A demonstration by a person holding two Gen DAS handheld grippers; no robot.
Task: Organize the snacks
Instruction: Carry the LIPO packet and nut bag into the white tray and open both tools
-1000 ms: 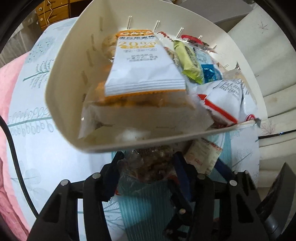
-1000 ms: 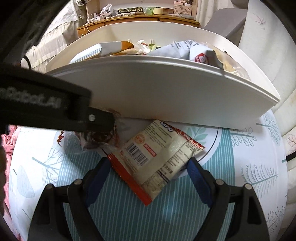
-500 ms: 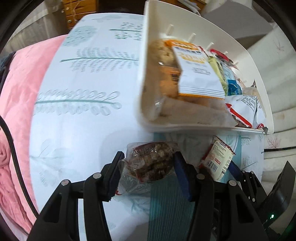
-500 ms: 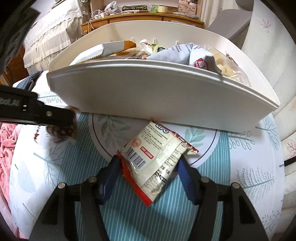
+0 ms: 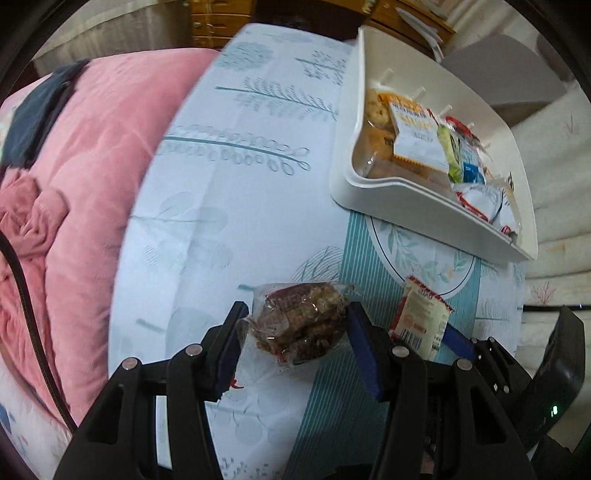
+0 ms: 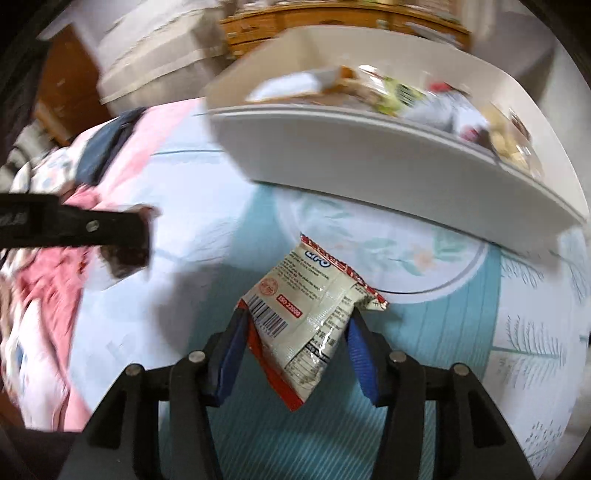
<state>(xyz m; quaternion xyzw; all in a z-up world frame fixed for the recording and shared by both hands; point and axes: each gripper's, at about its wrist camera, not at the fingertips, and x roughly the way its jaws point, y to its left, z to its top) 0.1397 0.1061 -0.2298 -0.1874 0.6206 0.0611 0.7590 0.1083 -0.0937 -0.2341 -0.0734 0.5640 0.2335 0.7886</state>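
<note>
My left gripper (image 5: 297,314) is shut on a clear-wrapped brown nut snack (image 5: 303,325), held above the leaf-print bedsheet (image 5: 229,206). A white bin (image 5: 402,195) filled with several snack packets sits far right in the left wrist view. In the right wrist view my right gripper (image 6: 297,321) has its jaws closing on a cream and red packet (image 6: 306,317); the pads press its sides and it hangs lifted off the sheet. That packet (image 5: 421,321) also shows beside the left gripper. The left gripper (image 6: 122,240) appears blurred at the left, well apart from the bin (image 6: 369,158).
A pink quilt (image 5: 66,184) with a dark blue cloth (image 5: 33,122) on it lies left of the sheet. A black cable (image 5: 22,280) runs over the quilt. A wooden dresser (image 6: 295,26) stands behind the bin, and white cushions (image 5: 554,129) rise at the right.
The left gripper carried the nut snack up and away from the bin, toward the quilt side. The right gripper's jaws closed onto the cream packet and raised it off the sheet.
</note>
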